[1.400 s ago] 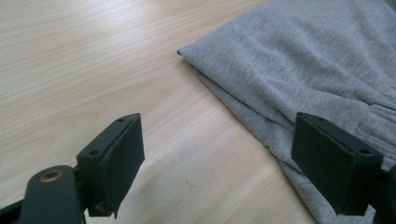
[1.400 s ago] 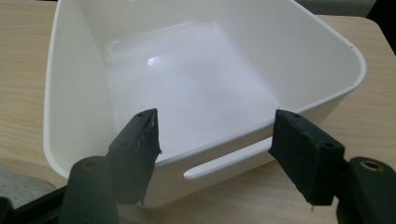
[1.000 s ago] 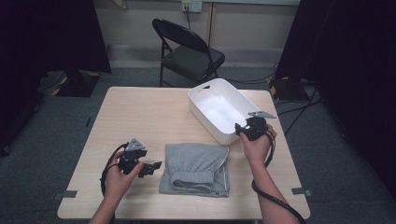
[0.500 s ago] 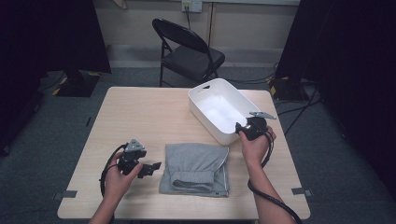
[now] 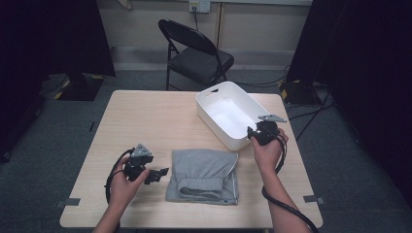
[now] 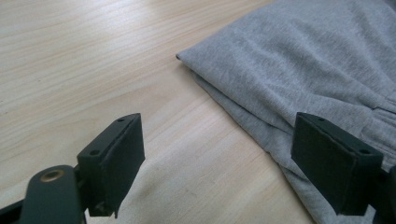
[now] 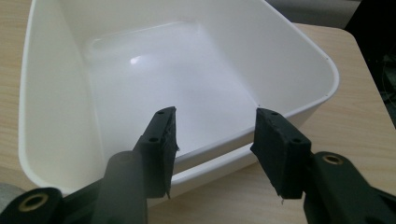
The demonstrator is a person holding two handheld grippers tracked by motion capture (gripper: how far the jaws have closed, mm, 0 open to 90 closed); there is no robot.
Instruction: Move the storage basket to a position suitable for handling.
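Pre-grasp stage, judging by poses. Left gripper [image 5: 156, 174] wide open, empty, low on table [image 5: 145, 121], just beside near-left edge of folded grey cloth [image 5: 204, 174]. Next: slide jaws round that edge, close. Right gripper [image 7: 212, 154] half open, empty, hovering at near rim of white bin [image 5: 228, 114]. Bin's far wall cut off in right gripper view.

The folded garment [image 6: 303, 60] is soft grey matt knit cloth; the tub [image 7: 56, 93] is smooth, glossy white plastic; the table [image 6: 70, 60] shows pale wood grain, satin-smooth; both grippers' jaws are matt black
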